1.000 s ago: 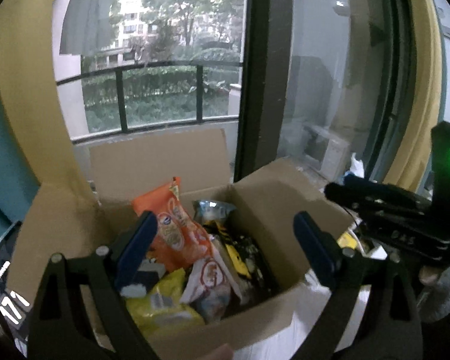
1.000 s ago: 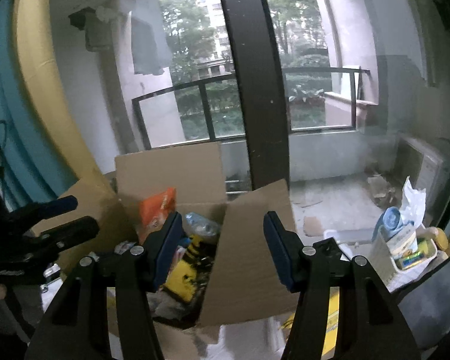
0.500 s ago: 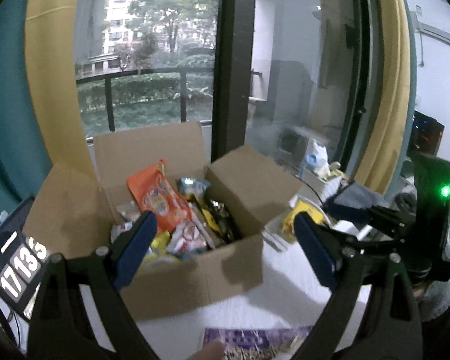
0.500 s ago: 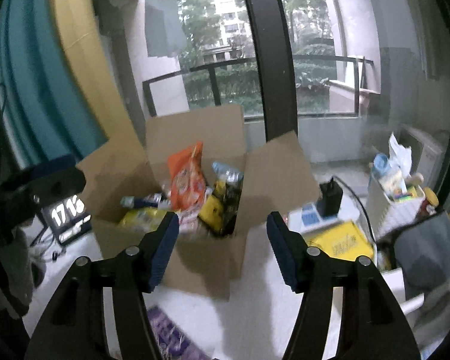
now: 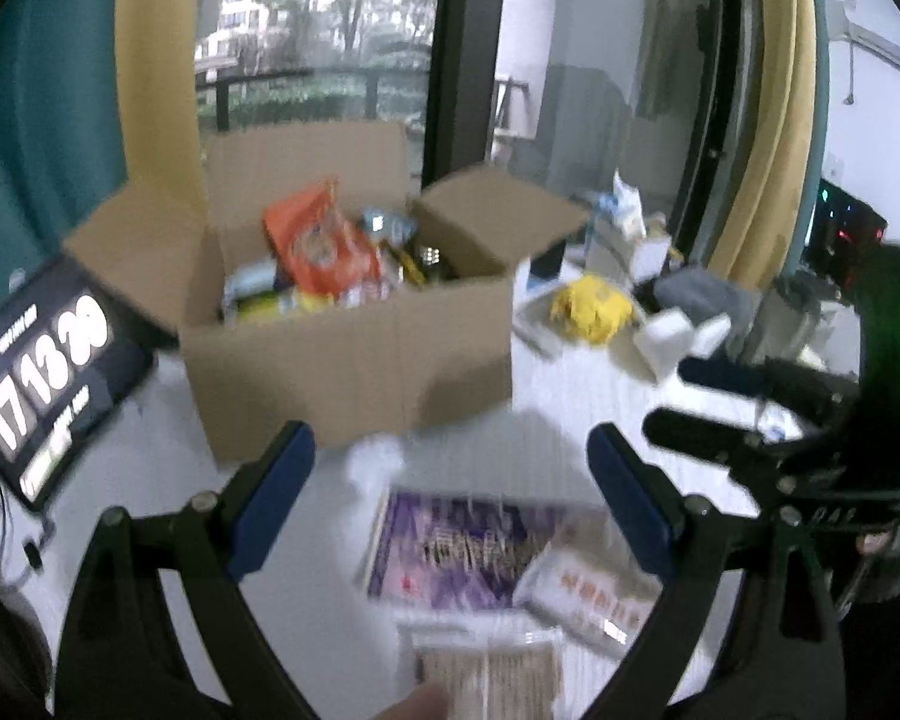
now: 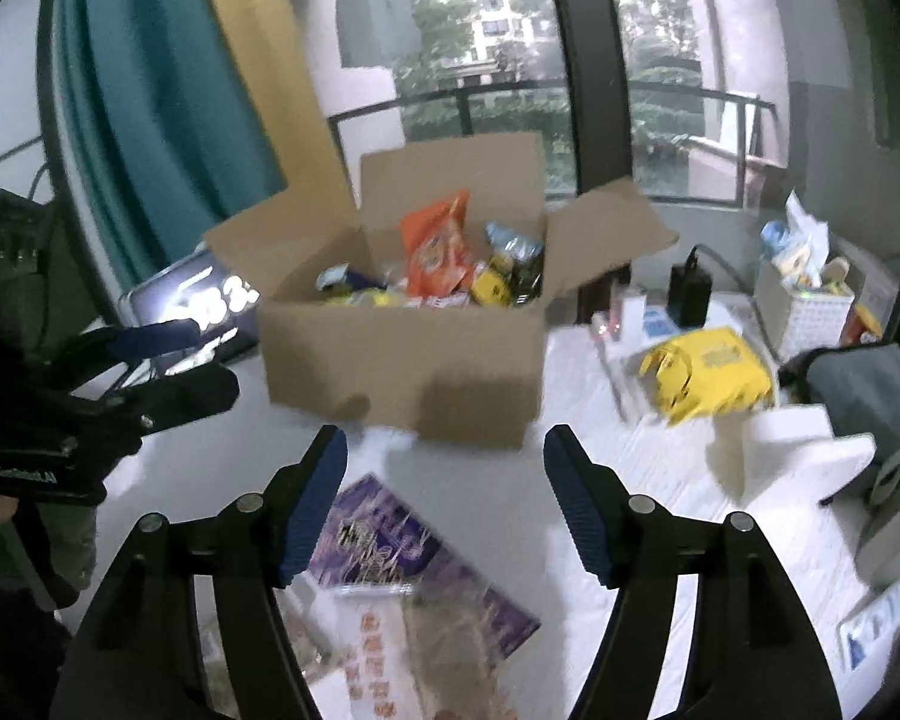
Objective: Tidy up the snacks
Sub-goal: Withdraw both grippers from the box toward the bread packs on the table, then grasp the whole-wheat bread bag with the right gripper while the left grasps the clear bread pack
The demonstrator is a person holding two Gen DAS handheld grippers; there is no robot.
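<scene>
An open cardboard box (image 5: 354, 354) (image 6: 402, 360) stands on the white table, filled with snack packs; an orange bag (image 5: 318, 246) (image 6: 435, 249) sticks up in it. In front of it lie a purple packet (image 5: 468, 546) (image 6: 384, 540), a clear packet with red print (image 5: 594, 588) (image 6: 378, 660) and a brownish packet (image 5: 489, 678). My left gripper (image 5: 450, 492) is open and empty above the purple packet. My right gripper (image 6: 444, 498) is open and empty, above the table between box and packets.
A tablet showing a clock (image 5: 42, 372) leans left of the box. A yellow bag (image 6: 708, 372), a white block (image 6: 798, 450), a black charger (image 6: 690, 291), a white basket (image 6: 804, 306) and grey cloth (image 6: 864, 384) crowd the right side. Window glass is behind.
Both grippers have pulled back and up from the box and tilted down. The table and the packets in front of the box have come into view. Both stay open.
</scene>
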